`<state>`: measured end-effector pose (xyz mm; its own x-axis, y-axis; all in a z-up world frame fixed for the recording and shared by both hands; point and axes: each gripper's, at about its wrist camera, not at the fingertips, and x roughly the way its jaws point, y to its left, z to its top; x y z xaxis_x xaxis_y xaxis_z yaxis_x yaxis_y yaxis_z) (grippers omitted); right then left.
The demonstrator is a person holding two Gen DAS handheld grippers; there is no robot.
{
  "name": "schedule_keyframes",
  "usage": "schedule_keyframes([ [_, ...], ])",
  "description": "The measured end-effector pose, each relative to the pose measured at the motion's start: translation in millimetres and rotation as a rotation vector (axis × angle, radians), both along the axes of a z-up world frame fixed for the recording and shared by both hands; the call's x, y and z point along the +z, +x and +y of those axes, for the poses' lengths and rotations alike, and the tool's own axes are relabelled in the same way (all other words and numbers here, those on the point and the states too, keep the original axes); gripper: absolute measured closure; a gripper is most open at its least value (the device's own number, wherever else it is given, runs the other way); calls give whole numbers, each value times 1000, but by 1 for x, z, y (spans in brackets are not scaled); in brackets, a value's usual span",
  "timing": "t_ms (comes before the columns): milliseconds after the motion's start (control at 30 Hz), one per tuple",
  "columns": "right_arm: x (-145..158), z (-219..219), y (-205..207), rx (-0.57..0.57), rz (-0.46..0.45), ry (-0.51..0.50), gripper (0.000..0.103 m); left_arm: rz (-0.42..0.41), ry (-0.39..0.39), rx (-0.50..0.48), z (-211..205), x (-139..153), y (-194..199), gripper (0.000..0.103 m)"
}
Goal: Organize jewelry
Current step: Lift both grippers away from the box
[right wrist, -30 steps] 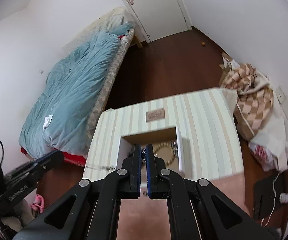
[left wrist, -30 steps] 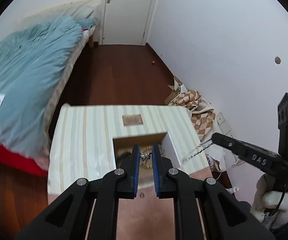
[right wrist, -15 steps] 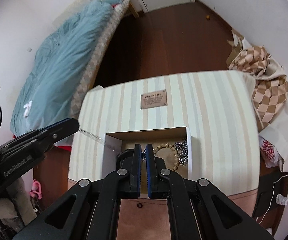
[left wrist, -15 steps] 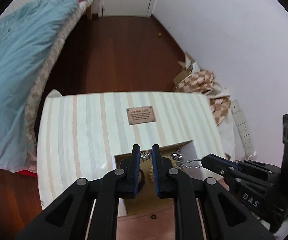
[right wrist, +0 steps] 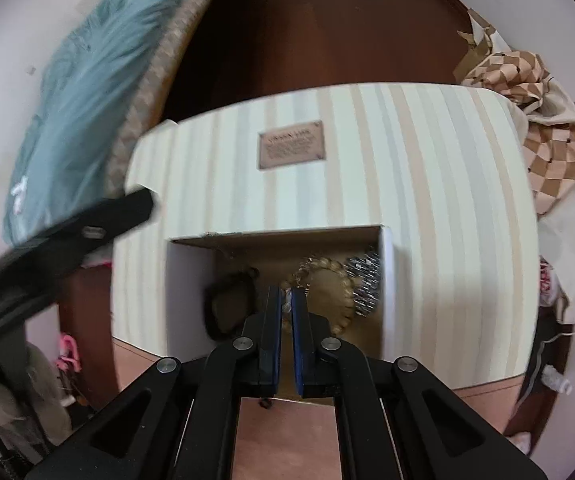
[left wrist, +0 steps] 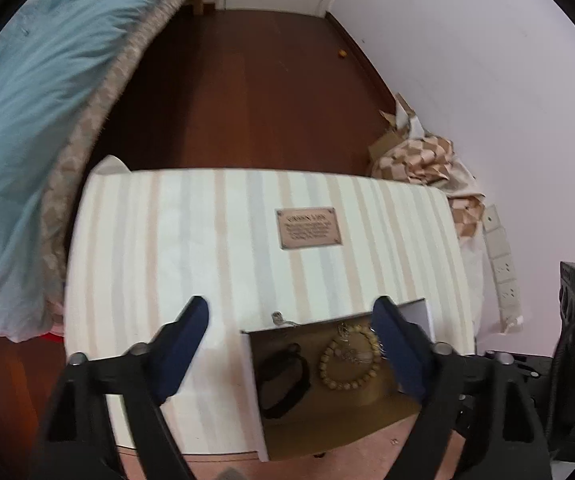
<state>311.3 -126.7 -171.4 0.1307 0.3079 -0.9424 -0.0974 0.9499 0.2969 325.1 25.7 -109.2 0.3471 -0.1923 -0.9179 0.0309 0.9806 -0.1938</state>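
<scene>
An open cardboard box [left wrist: 249, 364] [right wrist: 191, 280] lies on a striped cloth. It holds a black band [left wrist: 283, 376] [right wrist: 229, 304], a wooden bead bracelet [left wrist: 349, 362] [right wrist: 327, 268] and a shiny silver piece [right wrist: 365, 284]. A thin silver chain [left wrist: 351, 350] drapes over the beads, its clasp end [left wrist: 277, 317] on the box's far rim. My left gripper [left wrist: 291, 320] is opening wide above the box, holding nothing. My right gripper [right wrist: 286, 300] hangs over the box, its jaws just parting, with a pale bit of chain in the narrow gap. The left gripper's finger [right wrist: 127, 208] shows blurred.
The striped cloth [left wrist: 207, 240] [right wrist: 427, 160] bears a brown label [left wrist: 309, 227] [right wrist: 291, 150]. A bed with a blue quilt [left wrist: 27, 120] stands left. Checked fabric and bags [right wrist: 543, 128] lie by the right wall. The dark wooden floor [left wrist: 247, 80] runs beyond to a door.
Both grippers came down over the box. The left gripper went from shut on the chain's end to wide open, and that end now lies on the rim. The right jaws parted slightly.
</scene>
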Motion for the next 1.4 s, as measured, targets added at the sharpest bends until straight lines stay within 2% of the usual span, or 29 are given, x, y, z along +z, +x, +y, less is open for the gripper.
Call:
schedule_keyframes([
  [67,1,-2,-4,1,-13,-25,61,-6,39,15,3,2,-3,19],
  [133,7,-6,-9,0,-45,-47,48,-17,67,31,7,3,-9,12],
  [200,13,-8,-14,1,-78,-82,46,-37,104,49,11,4,-18,3],
  [233,16,-10,-18,-4,-95,-98,40,-46,116,56,13,4,-22,3],
  [267,18,-10,-21,-5,-110,-120,27,-50,125,60,14,4,-26,3],
  [333,22,-11,-25,-6,-143,-155,14,-60,134,73,16,3,-37,2],
  [367,25,-12,-31,-5,-169,-189,11,-67,140,75,16,2,-41,2],
  [467,27,-12,-44,-4,-210,-257,5,-103,183,90,16,2,-60,2],
  [633,24,-17,-67,-21,-246,-282,3,-157,225,107,12,1,-91,0],
  [900,31,-22,-99,-38,-277,-276,2,-160,213,125,7,-2,-130,0],
  [1067,54,-30,-125,-56,-340,-287,2,-201,208,137,0,13,-157,0],
  [1400,109,-42,-183,-89,-458,-276,2,-280,208,134,-15,61,-210,0],
])
